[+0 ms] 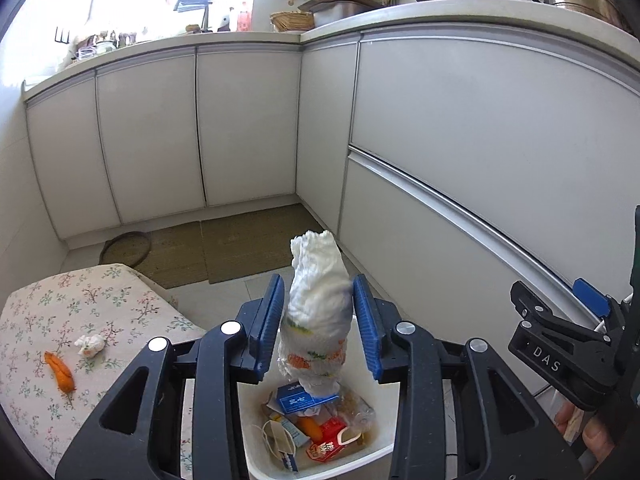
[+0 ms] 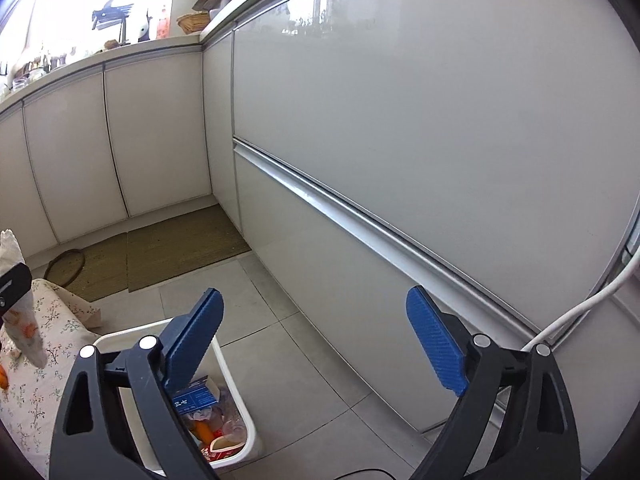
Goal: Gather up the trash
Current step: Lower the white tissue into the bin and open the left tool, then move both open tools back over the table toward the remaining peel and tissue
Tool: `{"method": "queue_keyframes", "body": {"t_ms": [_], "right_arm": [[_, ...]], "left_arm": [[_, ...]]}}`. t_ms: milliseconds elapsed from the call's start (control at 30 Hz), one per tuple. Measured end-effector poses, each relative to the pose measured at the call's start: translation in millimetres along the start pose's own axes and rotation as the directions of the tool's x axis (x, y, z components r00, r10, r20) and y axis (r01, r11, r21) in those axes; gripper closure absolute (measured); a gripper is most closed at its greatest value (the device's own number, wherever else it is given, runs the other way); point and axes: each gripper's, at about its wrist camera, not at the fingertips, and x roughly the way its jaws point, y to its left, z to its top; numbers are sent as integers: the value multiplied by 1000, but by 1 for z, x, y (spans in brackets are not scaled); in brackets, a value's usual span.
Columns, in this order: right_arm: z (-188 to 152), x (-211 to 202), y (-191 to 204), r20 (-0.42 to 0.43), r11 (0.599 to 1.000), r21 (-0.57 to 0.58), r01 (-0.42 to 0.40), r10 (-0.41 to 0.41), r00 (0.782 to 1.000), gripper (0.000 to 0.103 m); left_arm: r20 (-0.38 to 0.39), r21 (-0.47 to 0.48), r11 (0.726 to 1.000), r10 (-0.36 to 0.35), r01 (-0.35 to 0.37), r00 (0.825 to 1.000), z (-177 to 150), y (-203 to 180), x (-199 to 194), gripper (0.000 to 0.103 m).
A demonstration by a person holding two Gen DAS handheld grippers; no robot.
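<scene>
My left gripper (image 1: pixel 318 320) is shut on a crumpled white paper towel (image 1: pixel 318 312) with orange and green print, held upright above the white trash bin (image 1: pixel 384 454). The bin holds a blue box (image 1: pixel 298 398), a red packet, an orange piece and plastic wrap. On the flowered tablecloth (image 1: pixel 48 320) at left lie a carrot piece (image 1: pixel 60 372) and a small crumpled tissue (image 1: pixel 90 345). My right gripper (image 2: pixel 316 340) is open and empty, above the floor just right of the bin (image 2: pixel 246 420). The held towel also shows in the right wrist view (image 2: pixel 28 336) at far left.
White kitchen cabinets (image 1: pixel 480 140) run along the back and right. Brown floor mats (image 1: pixel 240 240) lie in the corner with a dark hoop (image 1: pixel 124 248) beside them. Grey floor tiles (image 2: pixel 320 360) lie between bin and cabinets. A white cable (image 2: pixel 580 312) hangs at right.
</scene>
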Motion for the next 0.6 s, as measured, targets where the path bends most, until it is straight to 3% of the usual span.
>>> {"method": "queue_keyframes", "body": {"t_ms": [33,100,200,267,333,600], "right_arm": [[0,1,-3,0,1000,8,10,-10,1000,13],[2,1,-7,8,999,28,36,-36,999,13],[4,-4,-8,39,996,52,73,-75,996,9],[5,-8,-4,63,995,53,79,-82,995,8],[4,-14,3,86,996,46,79,-83,993,7],[1,-36,44,150,1000,1,24,-24,988,7]], "left_arm": [[-14,-4,1000,-2,1,1000,0,-4,6,46],[-28,-11,1000,15,-16,999,1,-9,14,32],[-39,2,999,47,-46,998,2,-12,18,30],[-34,4,997,74,-74,997,0,-9,15,23],[-21,-5,994,110,-110,994,0,-3,11,10],[-18,-63,977,203,-204,979,-2,39,-6,7]]}}
